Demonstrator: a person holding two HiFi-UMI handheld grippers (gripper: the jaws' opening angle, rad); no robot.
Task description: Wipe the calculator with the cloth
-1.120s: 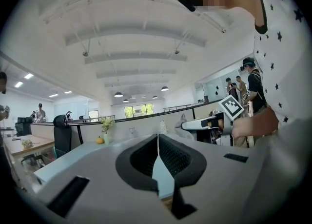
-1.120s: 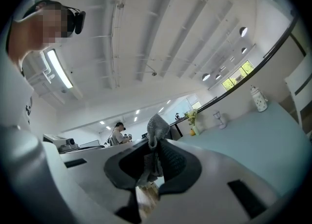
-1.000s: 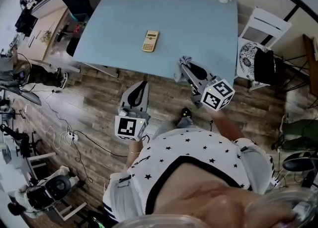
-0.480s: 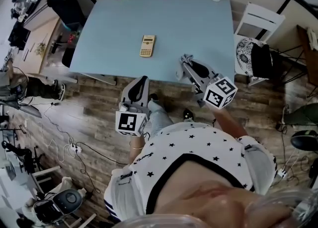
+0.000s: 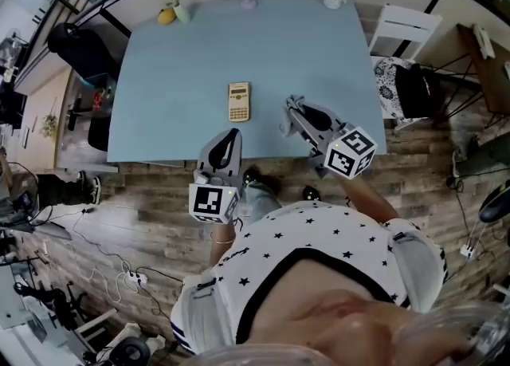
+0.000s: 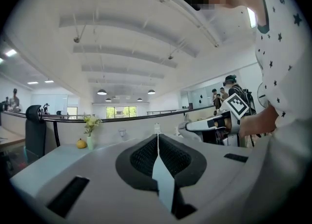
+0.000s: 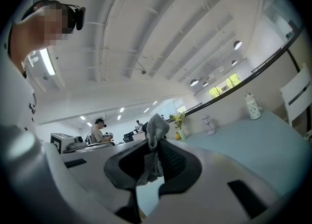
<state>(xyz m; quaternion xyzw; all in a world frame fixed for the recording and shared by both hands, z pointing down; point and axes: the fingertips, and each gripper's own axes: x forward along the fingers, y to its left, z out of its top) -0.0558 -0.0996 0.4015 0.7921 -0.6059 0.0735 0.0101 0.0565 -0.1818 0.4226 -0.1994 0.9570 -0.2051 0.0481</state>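
Person has stepped in: the calculator (image 5: 239, 102), flat on the blue table (image 5: 319, 45), now lies closer, just ahead of both grippers. Right gripper (image 5: 295, 106), right of the calculator, jaws clamped on grey cloth (image 7: 155, 135). Left gripper (image 5: 231, 134), nearer than the calculator, jaws together, empty. Wiping not begun; cloth likely within reach.

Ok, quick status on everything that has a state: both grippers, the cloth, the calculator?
Left gripper: jaws shut, nothing between them.
Right gripper: shut on the cloth.
Cloth: bunched, pinched between the right jaws, its end sticking out past the tips.
Calculator: lying flat on the blue table, neither gripper touching it.
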